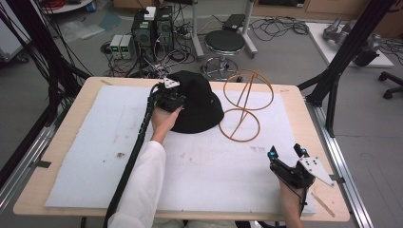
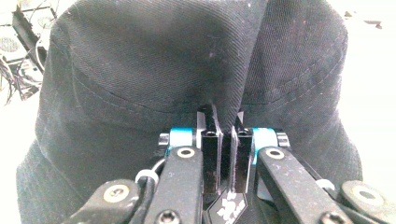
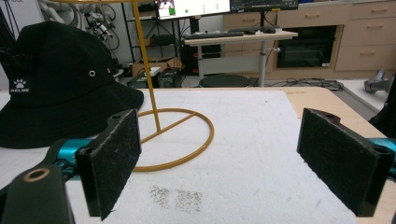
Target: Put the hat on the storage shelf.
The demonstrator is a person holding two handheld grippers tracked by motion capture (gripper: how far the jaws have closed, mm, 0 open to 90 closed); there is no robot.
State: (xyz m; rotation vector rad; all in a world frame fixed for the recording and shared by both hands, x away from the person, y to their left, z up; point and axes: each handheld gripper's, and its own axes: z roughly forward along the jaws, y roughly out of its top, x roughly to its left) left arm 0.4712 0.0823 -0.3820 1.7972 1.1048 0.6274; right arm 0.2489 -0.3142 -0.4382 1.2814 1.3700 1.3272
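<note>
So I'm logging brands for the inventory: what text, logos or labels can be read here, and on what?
"KELME", under a white paw-print logo, on a small patch on the black bucket hat.
Monitor screens in the background: content too small and blurred to read.
Small white emblem at the base of the left hand-held gripper: not legible.

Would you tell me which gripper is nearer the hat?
Left: the left gripper is clamped on the hat, while the right gripper sits open, apart, near the table's front.

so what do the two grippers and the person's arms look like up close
Both grippers, left gripper and right gripper, are black with blue joints and a grey three-cornered plate on top. The right's jaws carry black felt-like pads. A ribbed black cable trails from the left, along a white sleeve.
</note>
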